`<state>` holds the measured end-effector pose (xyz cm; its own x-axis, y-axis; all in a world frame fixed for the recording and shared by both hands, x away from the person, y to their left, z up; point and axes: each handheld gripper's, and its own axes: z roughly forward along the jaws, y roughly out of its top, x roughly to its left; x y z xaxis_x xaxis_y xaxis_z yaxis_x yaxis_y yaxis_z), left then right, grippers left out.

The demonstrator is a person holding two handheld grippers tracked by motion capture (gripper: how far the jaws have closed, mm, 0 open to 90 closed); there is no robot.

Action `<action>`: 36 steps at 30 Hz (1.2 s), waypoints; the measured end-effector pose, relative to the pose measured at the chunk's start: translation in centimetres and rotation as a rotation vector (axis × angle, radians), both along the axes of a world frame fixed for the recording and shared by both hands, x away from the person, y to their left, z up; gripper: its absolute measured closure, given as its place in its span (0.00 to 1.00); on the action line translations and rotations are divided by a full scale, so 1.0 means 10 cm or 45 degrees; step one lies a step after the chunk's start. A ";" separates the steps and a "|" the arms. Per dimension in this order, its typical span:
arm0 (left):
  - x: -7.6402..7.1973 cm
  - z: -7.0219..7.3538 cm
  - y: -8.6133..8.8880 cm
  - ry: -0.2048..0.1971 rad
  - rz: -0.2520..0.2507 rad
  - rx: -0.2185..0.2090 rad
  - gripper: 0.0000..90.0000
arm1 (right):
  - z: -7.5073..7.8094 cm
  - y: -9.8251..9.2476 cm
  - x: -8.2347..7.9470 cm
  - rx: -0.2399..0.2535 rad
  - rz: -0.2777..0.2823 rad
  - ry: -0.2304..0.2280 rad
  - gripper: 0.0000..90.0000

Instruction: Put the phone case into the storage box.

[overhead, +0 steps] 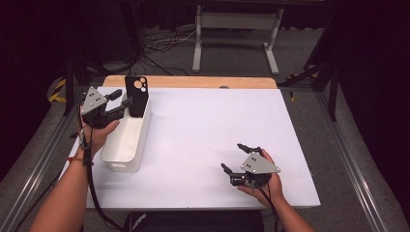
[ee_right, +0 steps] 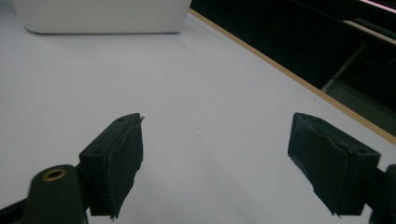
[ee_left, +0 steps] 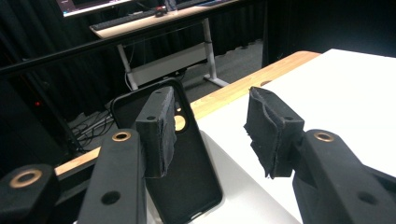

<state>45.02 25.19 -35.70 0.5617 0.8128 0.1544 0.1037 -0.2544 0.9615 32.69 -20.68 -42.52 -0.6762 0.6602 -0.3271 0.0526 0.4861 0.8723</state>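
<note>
Phone case, black and with its camera cut-outs at the top, stood on end in the far end of the white bin, leaning against the bin's far wall, at about ten o'clock on the white table. Your left gripper sat just at nine o'clock of the case, held beside the bin's far left corner. In the left gripper view its pads were parted and released, with a clear gap between them; the case stood behind the left-hand pad and nothing lay between the two. Whether that pad brushed the case could not be told. Your right gripper rested low over the table at about five o'clock, well apart from the bin, its jaws spread wide and pointing toward nine o'clock. In the right gripper view bare table showed between its pads, with the bin's end wall at twelve o'clock, far off.
</note>
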 end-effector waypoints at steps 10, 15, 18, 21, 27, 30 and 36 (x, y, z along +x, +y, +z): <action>-0.07 0.00 -0.10 -0.023 -0.037 0.007 0.54 | 0.01 0.00 -0.01 -0.001 0.001 -0.002 0.21; -0.11 0.01 -0.15 -0.034 -0.053 0.007 0.50 | 0.02 0.00 -0.02 0.001 0.002 -0.004 0.21; -0.14 0.02 -0.17 -0.039 -0.059 0.004 0.46 | 0.02 0.00 -0.02 0.001 0.003 -0.004 0.21; -0.15 0.02 -0.19 -0.045 -0.062 0.000 0.43 | 0.02 0.01 -0.02 0.001 0.007 -0.005 0.21; -0.18 0.04 -0.21 -0.047 -0.065 0.014 0.37 | 0.02 0.02 -0.03 0.003 0.007 -0.002 0.21; -0.19 0.03 -0.22 -0.047 -0.067 0.006 0.32 | 0.02 0.02 -0.03 0.002 0.007 -0.002 0.21; -0.18 0.01 -0.26 -0.019 -0.070 0.020 0.20 | 0.02 0.02 -0.03 -0.002 0.009 -0.002 0.21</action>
<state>43.20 22.58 -35.63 0.6033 0.7780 0.1752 0.0749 -0.2740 0.9588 32.37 -20.53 -42.31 -0.6804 0.6548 -0.3291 0.0479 0.4879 0.8716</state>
